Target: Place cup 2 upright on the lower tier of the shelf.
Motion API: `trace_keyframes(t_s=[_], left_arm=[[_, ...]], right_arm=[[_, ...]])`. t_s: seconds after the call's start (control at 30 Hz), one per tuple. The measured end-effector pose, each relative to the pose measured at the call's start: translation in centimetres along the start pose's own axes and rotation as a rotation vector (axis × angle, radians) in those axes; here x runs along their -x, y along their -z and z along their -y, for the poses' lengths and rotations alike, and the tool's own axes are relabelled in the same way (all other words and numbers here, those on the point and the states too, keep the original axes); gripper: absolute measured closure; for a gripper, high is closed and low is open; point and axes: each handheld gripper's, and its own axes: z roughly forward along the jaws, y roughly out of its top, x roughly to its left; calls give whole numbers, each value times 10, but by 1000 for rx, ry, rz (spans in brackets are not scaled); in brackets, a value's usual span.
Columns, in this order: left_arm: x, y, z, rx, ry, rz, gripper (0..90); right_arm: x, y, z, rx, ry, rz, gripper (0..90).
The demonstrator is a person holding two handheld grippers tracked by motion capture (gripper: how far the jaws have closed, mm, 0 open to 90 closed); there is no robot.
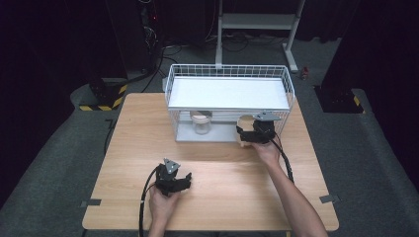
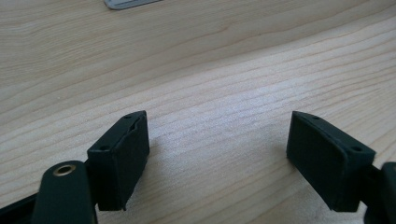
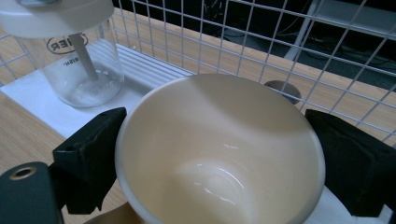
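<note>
- Left gripper (image 1: 174,180): rests low over the bare worktop (image 1: 217,173) near its front edge. Its own view shows the jaws standing apart with only wood grain between them; nothing held.
- Clear jar (image 1: 201,123): stands on the lower tray of the white wire rack (image 1: 227,79), under the white shelf; pale lid on top. The right gripper view shows a stick-like piece inside it.
- Cream cup (image 3: 219,154): held by the right gripper (image 1: 255,132) at the rack's front right, just at the tray's edge, right of the jar and apart from it. The jaws are closed on its rim from either side; it sits upright, mouth open, and looks empty.
- Handling note: the step appears to be setting the cup onto the lower tray beside the jar. Best kept level and low enough to pass under the shelf, eased in clear of the jar and the wire side wall, and let go only once its base sits flat.
- Surface: light wood-grain worktop, bare but for the rack; grey tabs at the front corners.
- Room: dark, grey floor, cables behind, a white stand frame beyond the rack, yellow-black striped bases at either side.
</note>
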Motion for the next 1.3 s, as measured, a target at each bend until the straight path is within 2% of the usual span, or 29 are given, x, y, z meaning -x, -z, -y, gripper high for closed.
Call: trace_keyframes(t_s=[0.13, 0.37, 0.6, 0.67, 0.87, 0.97, 1.13, 1.3], left_arm=[[0, 0, 0, 0, 1, 0, 217], [0, 0, 0, 2, 2, 0, 217], [0, 0, 0, 1, 1, 0, 218], [0, 0, 0, 3, -7, 0, 220], [0, 0, 0, 2, -3, 2, 221], [0, 0, 0, 2, -11, -1, 221], [0, 0, 0, 1, -8, 0, 222], [0, 0, 0, 1, -8, 1, 222]], right_arm=[[2, -2, 0, 13, 7, 3, 95], [1, -1, -1, 4, -7, 14, 92], [4, 4, -2, 16, -22, -10, 88], [4, 6, -3, 30, -20, -8, 87], [4, 9, -4, 26, -21, -6, 87], [3, 14, -5, 28, -41, -7, 87], [3, 25, -8, 55, -34, 0, 88], [3, 35, 0, 45, -50, 6, 92]])
